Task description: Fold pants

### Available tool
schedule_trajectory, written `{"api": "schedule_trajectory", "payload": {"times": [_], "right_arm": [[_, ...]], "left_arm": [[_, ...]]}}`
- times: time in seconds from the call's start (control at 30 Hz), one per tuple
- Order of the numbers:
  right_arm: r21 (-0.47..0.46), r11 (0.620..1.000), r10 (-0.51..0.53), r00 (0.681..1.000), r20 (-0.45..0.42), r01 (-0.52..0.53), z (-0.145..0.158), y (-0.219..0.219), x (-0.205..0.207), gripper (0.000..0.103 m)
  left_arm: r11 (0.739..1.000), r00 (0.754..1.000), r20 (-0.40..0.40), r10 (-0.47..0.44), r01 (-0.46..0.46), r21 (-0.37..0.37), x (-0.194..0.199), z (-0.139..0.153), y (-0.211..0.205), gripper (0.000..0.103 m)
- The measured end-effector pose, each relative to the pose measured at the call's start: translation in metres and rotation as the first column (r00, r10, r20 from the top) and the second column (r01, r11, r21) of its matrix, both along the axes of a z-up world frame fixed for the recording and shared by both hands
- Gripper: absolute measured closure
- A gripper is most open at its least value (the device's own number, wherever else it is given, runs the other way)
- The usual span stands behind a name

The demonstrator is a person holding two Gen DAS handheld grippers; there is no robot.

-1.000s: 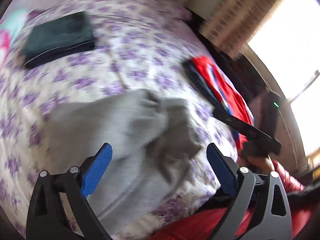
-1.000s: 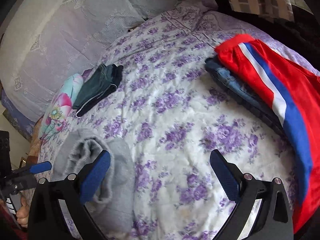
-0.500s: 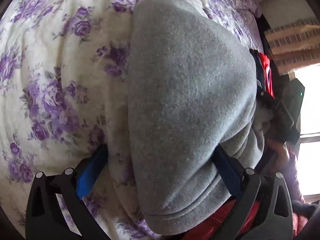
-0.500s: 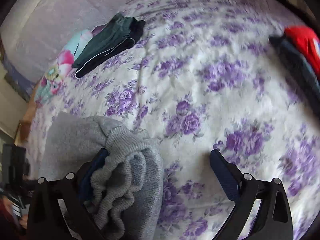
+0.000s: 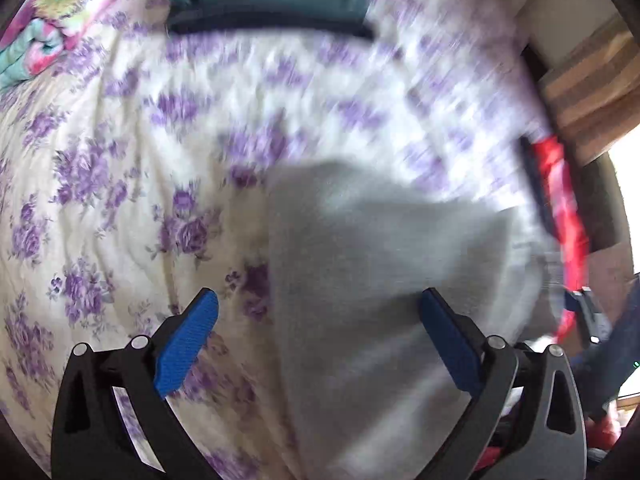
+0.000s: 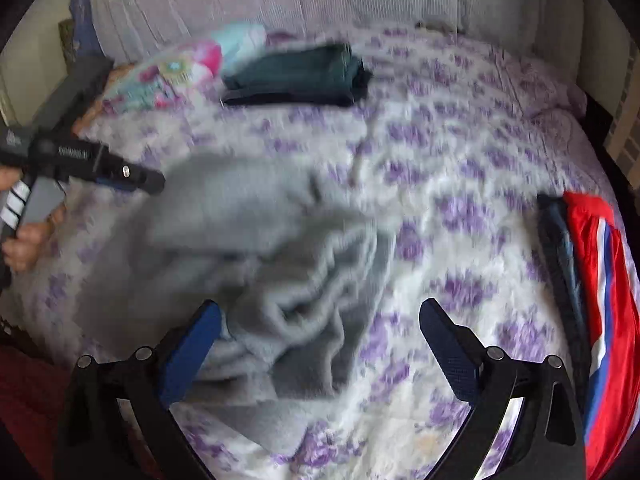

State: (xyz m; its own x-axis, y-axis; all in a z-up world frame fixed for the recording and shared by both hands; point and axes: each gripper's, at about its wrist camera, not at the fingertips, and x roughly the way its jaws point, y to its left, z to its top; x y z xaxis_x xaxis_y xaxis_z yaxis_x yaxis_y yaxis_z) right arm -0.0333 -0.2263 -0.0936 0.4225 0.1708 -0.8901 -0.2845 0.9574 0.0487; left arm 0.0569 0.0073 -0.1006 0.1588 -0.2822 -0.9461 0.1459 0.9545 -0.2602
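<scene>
Grey fleece pants (image 5: 384, 280) lie crumpled on the floral bedspread (image 5: 120, 208), near the bed's front edge. In the right wrist view the pants (image 6: 256, 248) are a rumpled heap with a bunched part in front. My left gripper (image 5: 318, 336) is open and empty, its blue pads straddling the left edge of the grey cloth. My right gripper (image 6: 320, 344) is open and empty just above the bunched part. The left gripper's body (image 6: 80, 160) shows at the far left of the right wrist view. Both views are blurred.
Folded dark green pants (image 6: 296, 76) lie at the back of the bed beside a colourful pillow (image 6: 168, 72). Red pants with blue and white stripes (image 6: 604, 312) lie over dark jeans (image 6: 556, 240) at the right. A pale headboard stands behind.
Both grippers have pulled back and up from the grey pants. The left view now looks across the bed instead of close onto the cloth. The pants lie more spread out.
</scene>
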Motion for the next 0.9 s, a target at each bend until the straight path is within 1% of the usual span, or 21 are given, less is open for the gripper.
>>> {"api": "schedule_trajectory", "payload": {"times": [0.03, 0.07, 0.1, 0.13, 0.17, 0.2, 0.23, 0.27, 0.3, 0.37, 0.4, 0.47, 0.53, 0.57, 0.67, 0.83, 0.9], "right_arm": [[0.109, 0.993, -0.045, 0.998, -0.052, 0.05, -0.019, -0.013, -0.002, 0.003], [0.243, 0.961, -0.116, 0.989, -0.093, 0.136, -0.03, -0.033, -0.003, 0.003], [0.268, 0.951, -0.13, 0.986, -0.104, 0.153, -0.031, -0.037, -0.003, 0.003], [0.232, 0.965, -0.107, 0.99, -0.09, 0.126, -0.027, -0.032, -0.003, 0.003], [0.185, 0.978, -0.082, 0.995, -0.064, 0.093, -0.021, -0.025, -0.003, 0.003], [0.155, 0.985, -0.065, 0.997, -0.043, 0.071, -0.015, -0.021, -0.004, 0.003], [0.138, 0.989, -0.05, 0.998, -0.03, 0.053, -0.007, -0.017, -0.004, 0.003], [0.14, 0.989, -0.042, 0.999, -0.02, 0.045, 0.0, -0.016, -0.003, 0.003], [0.164, 0.986, -0.044, 0.999, -0.001, 0.043, 0.01, -0.018, -0.002, 0.003], [0.259, 0.964, -0.073, 0.997, 0.033, 0.062, 0.027, -0.028, -0.002, 0.003], [0.295, 0.952, -0.094, 0.995, 0.028, 0.081, 0.031, -0.032, 0.001, 0.003], [0.342, 0.931, -0.144, 0.99, 0.016, 0.13, 0.04, -0.036, 0.012, 0.003], [0.378, 0.917, -0.155, 0.987, 0.051, 0.124, 0.052, -0.033, 0.019, 0.003], [0.372, 0.922, -0.144, 0.986, 0.084, 0.103, 0.06, -0.026, 0.024, 0.003], [0.299, 0.953, -0.094, 0.985, 0.147, 0.046, 0.072, -0.003, 0.037, 0.003], [0.247, 0.969, -0.015, 0.987, 0.158, -0.024, 0.074, 0.021, 0.047, 0.003], [0.208, 0.977, 0.014, 0.987, 0.161, -0.047, 0.071, 0.029, 0.045, 0.003]], "left_arm": [[1.0, 0.999, -0.032, -0.003, 0.003, -0.017, 0.002, -0.015, -0.003, 0.004], [0.994, 0.997, -0.066, 0.047, -0.053, -0.1, 0.004, -0.03, 0.005, 0.004], [0.985, 0.994, -0.059, 0.087, -0.095, -0.144, 0.004, -0.03, 0.012, 0.004], [0.987, 0.995, -0.067, 0.077, -0.086, -0.135, 0.004, -0.029, 0.012, 0.004], [0.991, 0.996, -0.06, 0.072, -0.078, -0.11, 0.003, -0.025, 0.01, 0.004], [0.992, 0.996, -0.052, 0.072, -0.076, -0.101, 0.001, -0.022, 0.009, 0.004], [0.993, 0.997, -0.04, 0.072, -0.076, -0.093, 0.0, -0.017, 0.009, 0.004], [0.993, 0.997, -0.02, 0.078, -0.08, -0.083, -0.003, -0.009, 0.012, 0.004], [0.994, 0.996, -0.005, 0.084, -0.084, -0.075, -0.007, -0.005, 0.013, 0.005], [0.995, 0.996, 0.033, 0.086, -0.084, -0.059, -0.018, 0.006, 0.019, 0.005], [0.995, 0.995, 0.046, 0.087, -0.085, -0.053, -0.02, 0.01, 0.022, 0.005], [0.996, 0.993, 0.076, 0.094, -0.093, -0.018, -0.03, 0.017, 0.022, 0.005], [0.996, 0.992, 0.088, 0.09, -0.091, 0.015, -0.036, 0.021, 0.024, 0.005], [0.995, 0.992, 0.091, 0.088, -0.091, 0.032, -0.041, 0.021, 0.024, 0.005], [0.993, 0.991, 0.112, 0.078, -0.087, 0.078, -0.049, 0.021, 0.022, 0.005], [0.99, 0.989, 0.133, 0.069, -0.084, 0.11, -0.052, 0.023, 0.021, 0.005], [0.99, 0.988, 0.133, 0.075, -0.09, 0.109, -0.053, 0.022, 0.023, 0.005]]}}
